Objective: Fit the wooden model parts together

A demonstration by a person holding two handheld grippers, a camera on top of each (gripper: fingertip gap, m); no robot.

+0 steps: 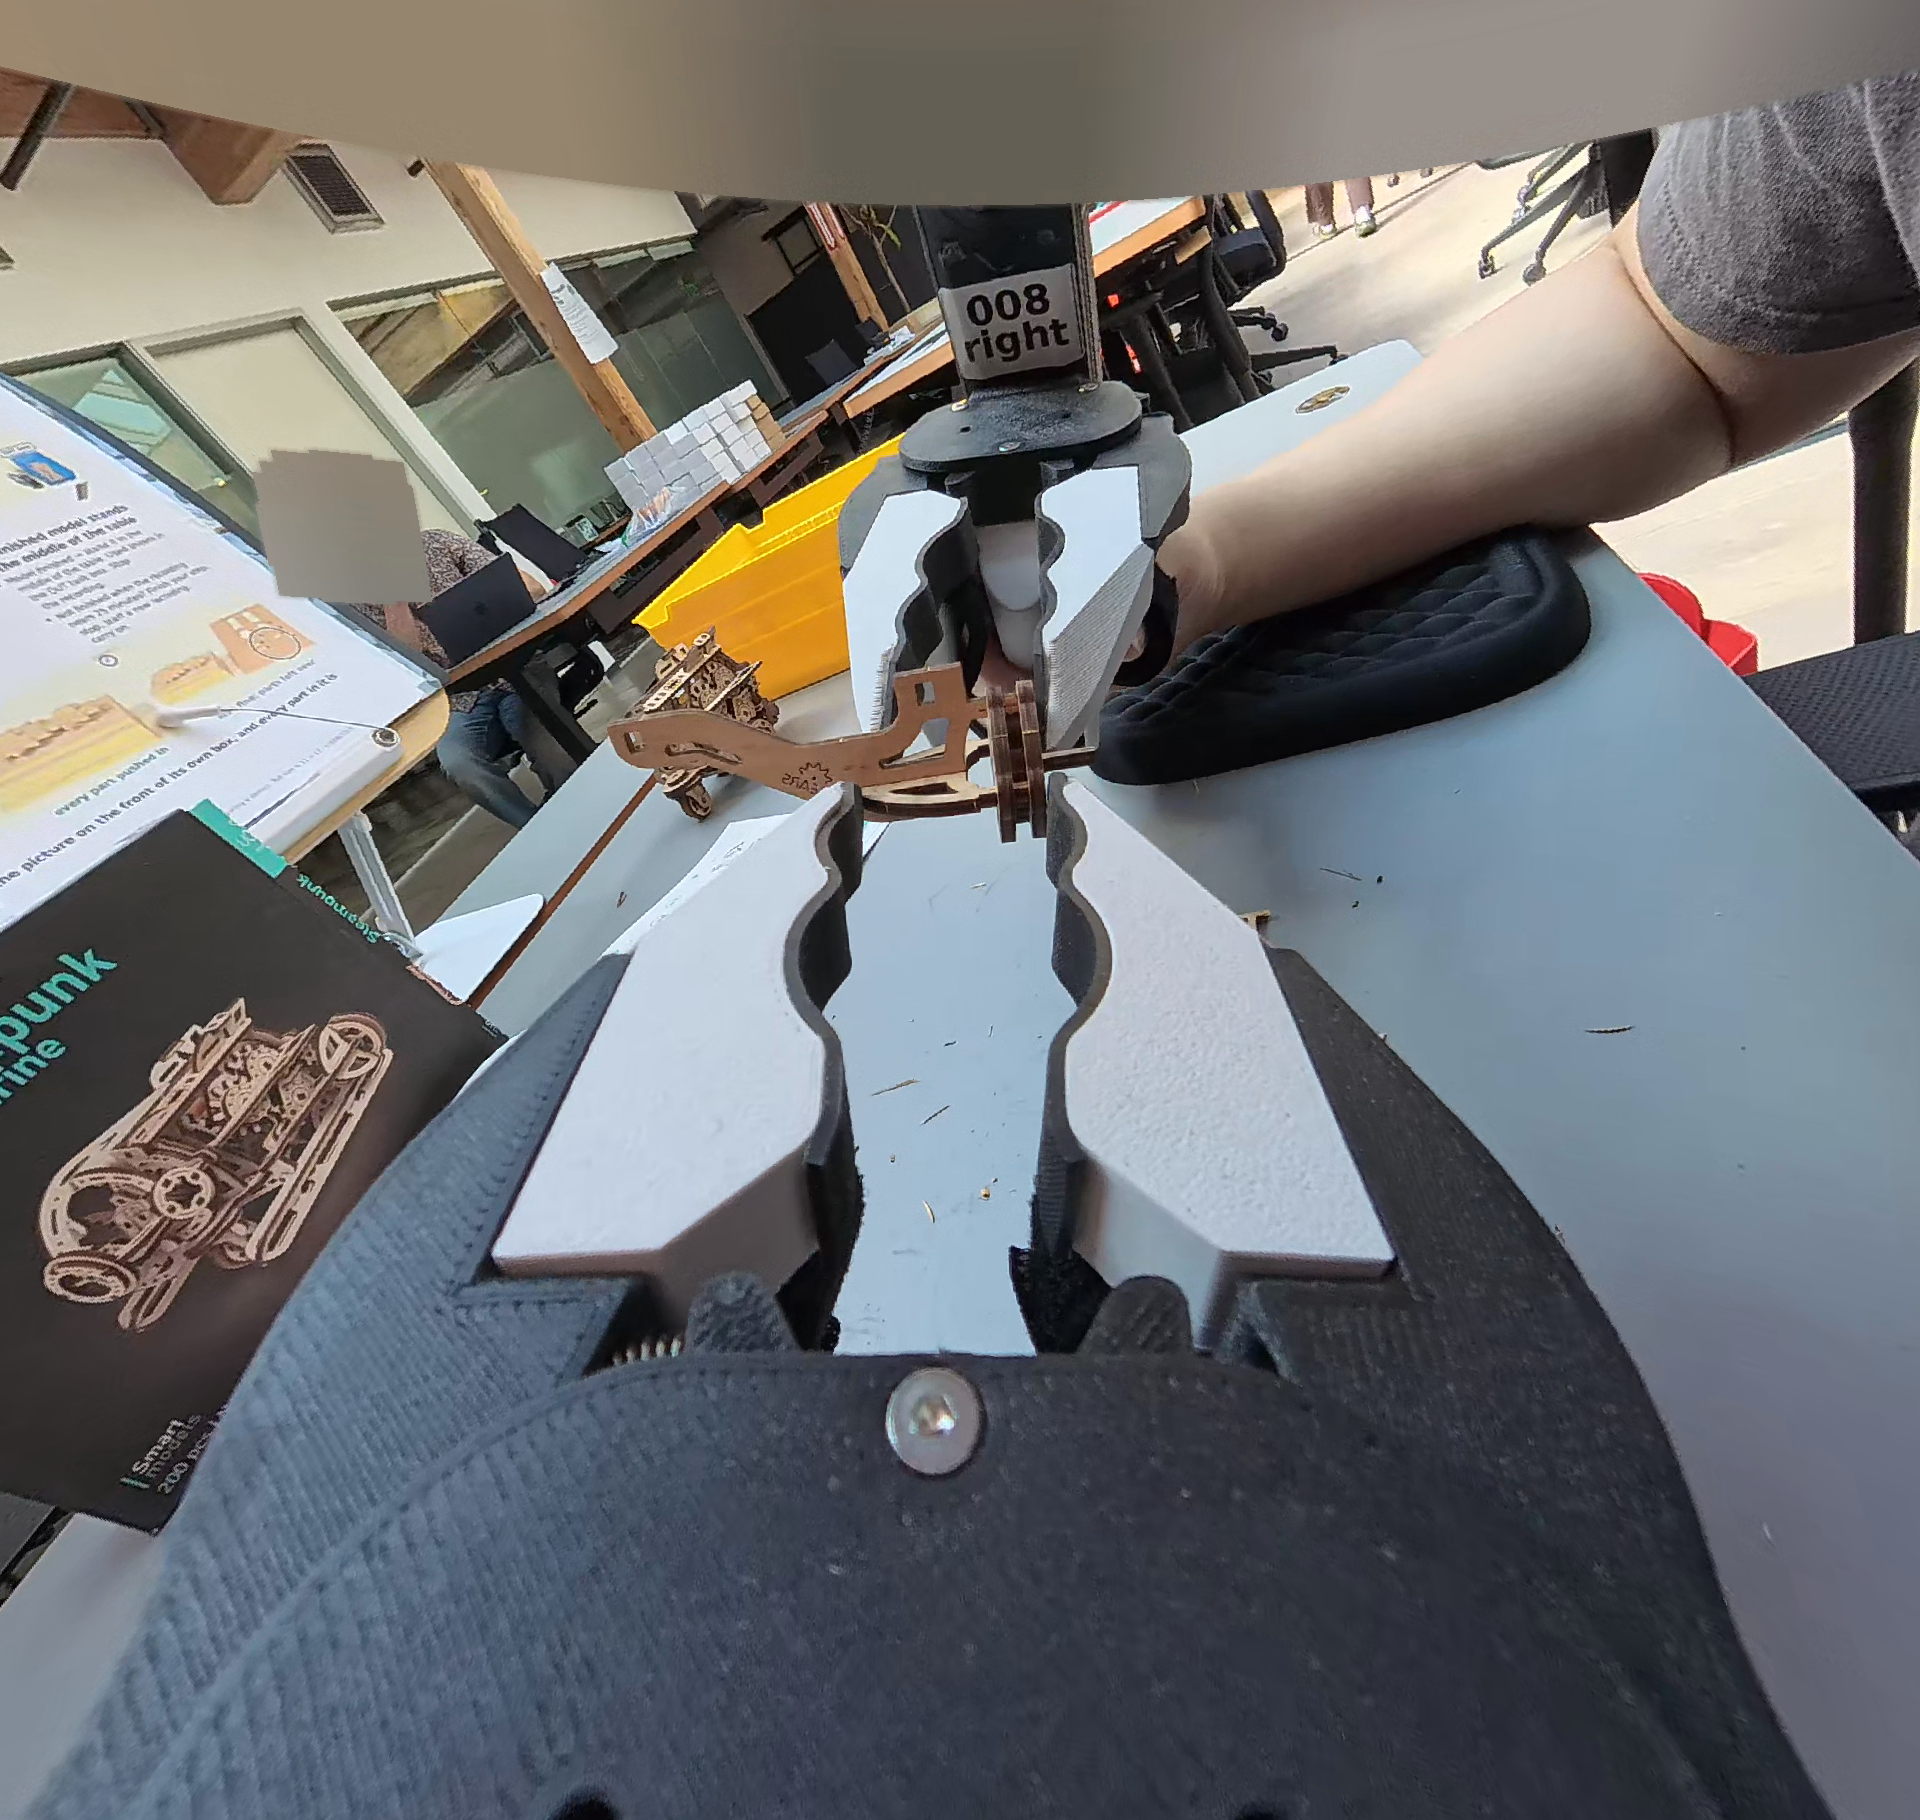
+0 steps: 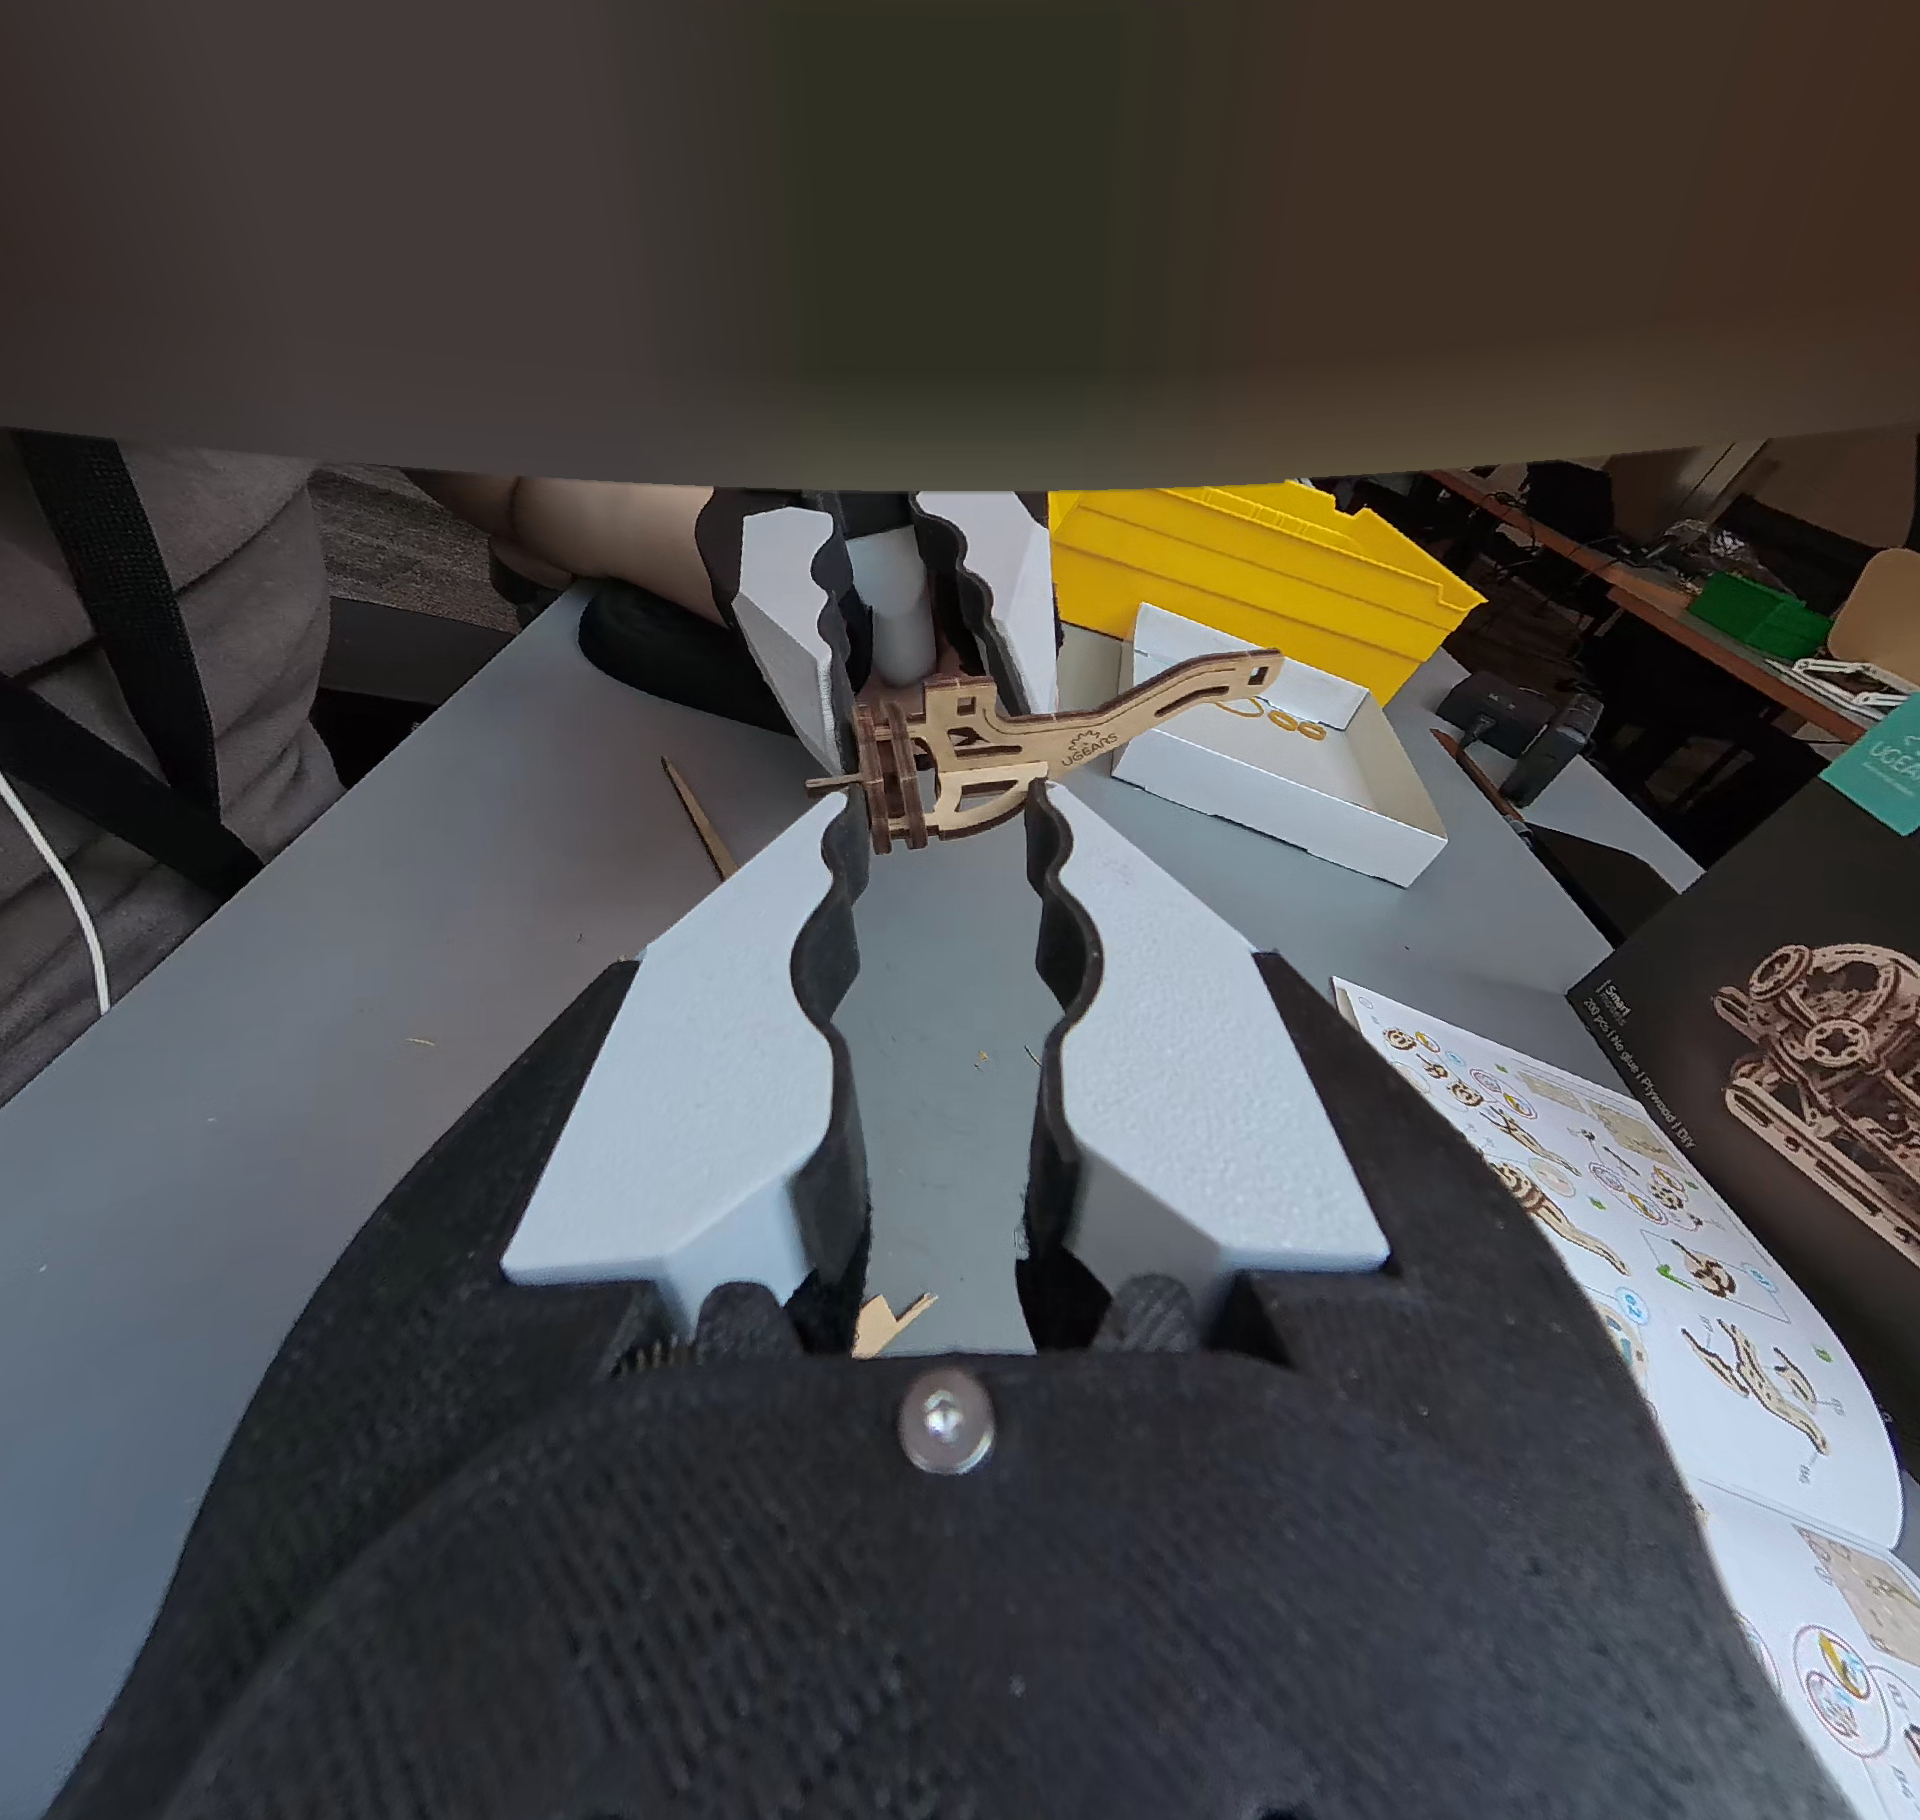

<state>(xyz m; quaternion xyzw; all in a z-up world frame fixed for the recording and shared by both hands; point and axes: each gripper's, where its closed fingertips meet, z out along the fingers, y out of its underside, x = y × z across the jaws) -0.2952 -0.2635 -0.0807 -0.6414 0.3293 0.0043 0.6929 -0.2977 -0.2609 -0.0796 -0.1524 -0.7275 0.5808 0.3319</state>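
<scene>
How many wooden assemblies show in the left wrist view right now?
2. The wooden lever piece hangs between the tips of the left gripper and right gripper. A partly built model stands on the table behind it, leftward. Others may be hidden.

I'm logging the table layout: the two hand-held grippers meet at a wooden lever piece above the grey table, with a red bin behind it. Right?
Not quite: the bin is yellow, not red, as the right wrist view shows. The rest holds: both hand-held grippers meet at the wooden lever piece above the grey table.
</scene>
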